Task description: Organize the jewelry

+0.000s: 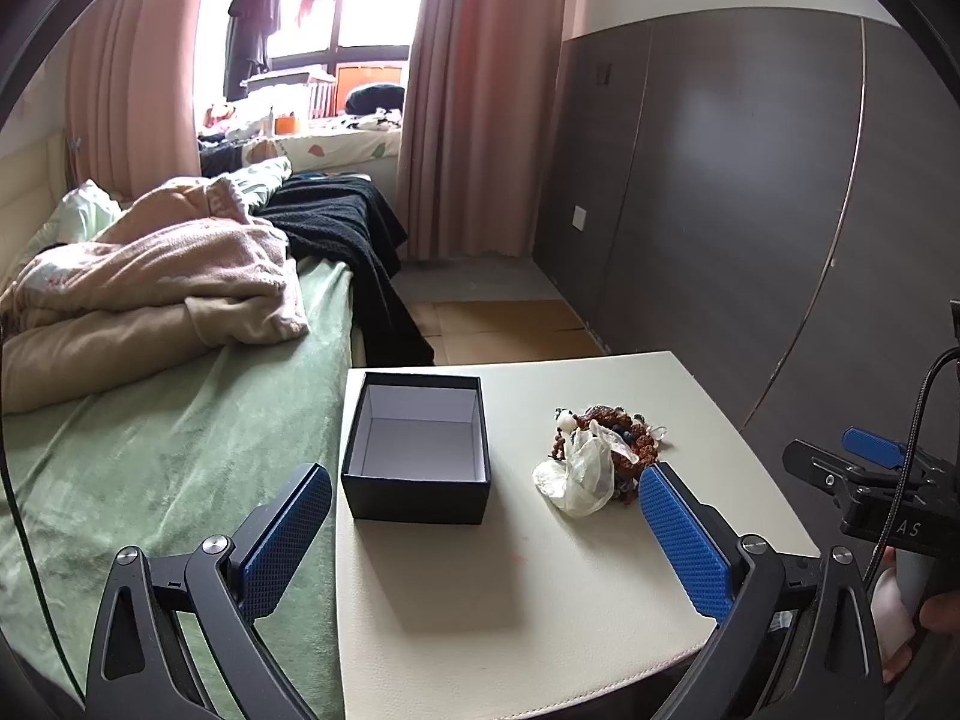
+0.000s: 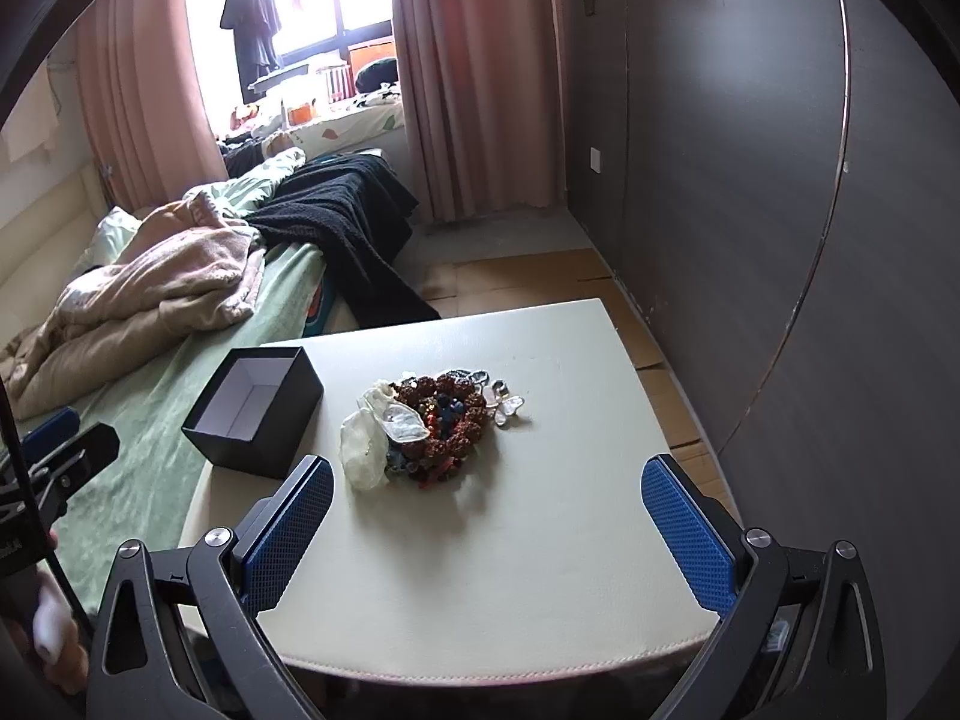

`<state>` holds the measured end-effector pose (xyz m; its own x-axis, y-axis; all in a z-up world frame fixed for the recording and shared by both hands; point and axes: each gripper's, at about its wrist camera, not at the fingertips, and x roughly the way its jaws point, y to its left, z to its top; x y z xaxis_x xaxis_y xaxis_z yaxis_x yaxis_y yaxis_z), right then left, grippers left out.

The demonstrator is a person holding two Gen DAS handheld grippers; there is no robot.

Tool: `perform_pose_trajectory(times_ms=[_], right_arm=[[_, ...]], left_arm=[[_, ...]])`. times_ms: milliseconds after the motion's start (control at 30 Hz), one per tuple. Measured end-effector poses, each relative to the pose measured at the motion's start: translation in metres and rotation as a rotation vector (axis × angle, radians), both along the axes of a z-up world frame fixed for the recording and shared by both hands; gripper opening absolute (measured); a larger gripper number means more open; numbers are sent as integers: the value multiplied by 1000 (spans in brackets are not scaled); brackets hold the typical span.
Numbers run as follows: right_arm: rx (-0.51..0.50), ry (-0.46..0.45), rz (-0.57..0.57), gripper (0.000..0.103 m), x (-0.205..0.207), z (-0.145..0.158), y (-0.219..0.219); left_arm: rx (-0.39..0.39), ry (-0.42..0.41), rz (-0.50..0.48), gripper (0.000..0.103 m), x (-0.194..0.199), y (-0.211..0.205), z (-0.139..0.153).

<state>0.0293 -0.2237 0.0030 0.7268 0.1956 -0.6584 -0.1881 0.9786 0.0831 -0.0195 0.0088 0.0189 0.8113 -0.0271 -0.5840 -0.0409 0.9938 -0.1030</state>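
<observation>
With both my left gripper (image 1: 485, 531) and right gripper (image 2: 487, 516) spread wide and empty, I judge the tangled jewelry (image 2: 441, 429) beside the box (image 2: 255, 411) light, loose and snaggy, best pinched at its bead ring.

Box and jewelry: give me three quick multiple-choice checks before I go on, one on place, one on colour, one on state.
1. Seen from the right wrist, the box lies where, relative to the jewelry?
A left
B right
C under it

2. Box exterior?
A white
B black
C red

3. The box is:
A lidded
B open and empty
C open with beads inside

Answers: 1 A, the box sits by the bed-side edge of the table. 2 B, dark walls, white lining. 3 B, only bare lining shows inside.
</observation>
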Motion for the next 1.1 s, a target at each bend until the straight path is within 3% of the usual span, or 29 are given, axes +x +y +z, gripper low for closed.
perform_pose_trajectory(times_ms=[767, 1100], right_arm=[[3, -12, -2, 103, -2, 6, -1], [30, -12, -36, 103, 3, 11, -14]], left_arm=[[-31, -14, -9, 102, 2, -1, 2], [-11, -10, -22, 102, 12, -11, -4]])
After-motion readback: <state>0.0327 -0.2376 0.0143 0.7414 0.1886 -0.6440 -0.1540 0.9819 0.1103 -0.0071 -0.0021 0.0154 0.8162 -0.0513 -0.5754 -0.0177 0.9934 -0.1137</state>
